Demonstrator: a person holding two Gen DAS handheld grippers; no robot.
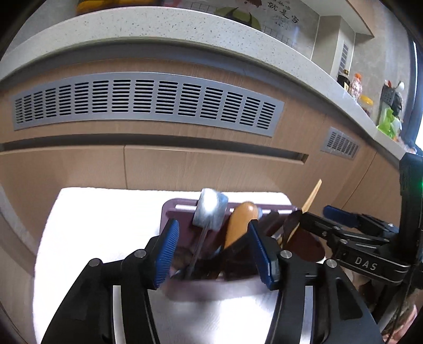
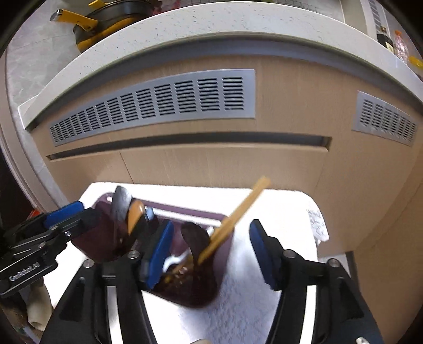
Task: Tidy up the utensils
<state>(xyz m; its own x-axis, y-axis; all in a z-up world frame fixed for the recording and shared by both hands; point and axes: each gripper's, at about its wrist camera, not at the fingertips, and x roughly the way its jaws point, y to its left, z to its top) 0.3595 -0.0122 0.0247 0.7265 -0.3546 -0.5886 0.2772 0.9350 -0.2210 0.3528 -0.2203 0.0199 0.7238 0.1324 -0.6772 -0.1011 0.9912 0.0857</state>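
A dark purple utensil holder [image 1: 211, 288] stands on a white towel [image 1: 100, 225]. In the left wrist view it holds a metal ladle [image 1: 210, 211], an orange-handled utensil [image 1: 239, 225] and dark spoons. My left gripper [image 1: 212, 254] is open, its blue pads on either side of the holder's left part. In the right wrist view my right gripper [image 2: 211, 251] is open over the holder's right compartment [image 2: 201, 280], which holds wooden chopsticks [image 2: 235, 219] and a dark spoon [image 2: 194, 238]. The left gripper's fingers [image 2: 66, 214] show at left.
Wooden cabinet fronts with grey vent grilles [image 1: 142, 103] rise behind the towel. A speckled counter [image 1: 185, 23] runs above, with bottles [image 1: 354, 84] at right and a yellow-handled pan [image 2: 87, 23] at left.
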